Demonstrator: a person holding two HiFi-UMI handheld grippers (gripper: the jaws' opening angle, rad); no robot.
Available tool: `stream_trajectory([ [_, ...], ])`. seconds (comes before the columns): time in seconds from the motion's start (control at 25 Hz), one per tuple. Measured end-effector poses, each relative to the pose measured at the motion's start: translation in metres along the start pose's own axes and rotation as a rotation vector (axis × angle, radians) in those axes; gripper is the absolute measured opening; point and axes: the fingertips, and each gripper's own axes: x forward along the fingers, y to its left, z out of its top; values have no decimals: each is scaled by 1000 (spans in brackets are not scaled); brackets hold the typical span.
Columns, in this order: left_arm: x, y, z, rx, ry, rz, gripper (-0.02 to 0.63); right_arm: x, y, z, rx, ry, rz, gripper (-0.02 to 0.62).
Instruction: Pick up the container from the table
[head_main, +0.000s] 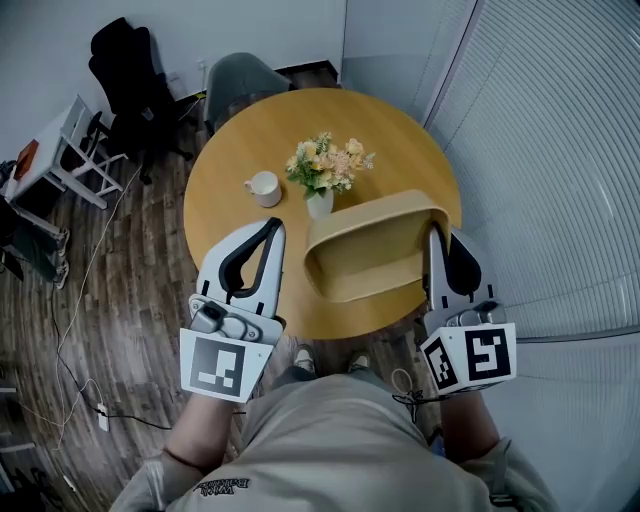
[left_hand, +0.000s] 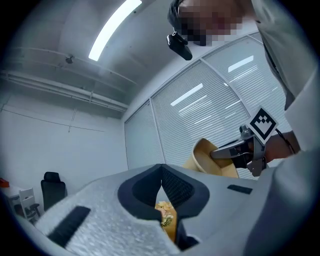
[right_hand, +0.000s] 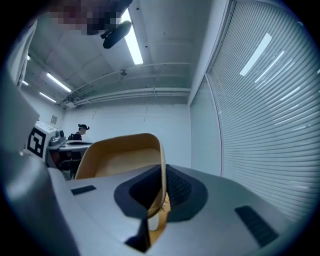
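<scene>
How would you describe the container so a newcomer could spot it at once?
Find the round wooden table. Over its near edge, just in front of the flower vase, is the tan container, pinched by the right tool. It alone is large, open-topped and held.

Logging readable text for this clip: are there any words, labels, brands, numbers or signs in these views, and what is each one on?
No text can be read in any view.
Dark print on the person's beige clothing: too small and blurred to read.
Black-and-white square markers on the two white cubes: patterns only, no words or numbers.
</scene>
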Motion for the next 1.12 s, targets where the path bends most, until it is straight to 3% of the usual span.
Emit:
stream_trajectory([
  [0.44, 4, -4, -12, -18, 40, -14, 20, 2, -1, -3, -25, 20, 13, 31],
  [0.64, 2, -5, -9, -69, 19, -15, 20, 2, -1, -6, 8, 32, 25, 31],
  [1.12, -1, -7, -18, -58, 51, -12, 20, 1, 2, -15, 23, 49, 38, 31],
])
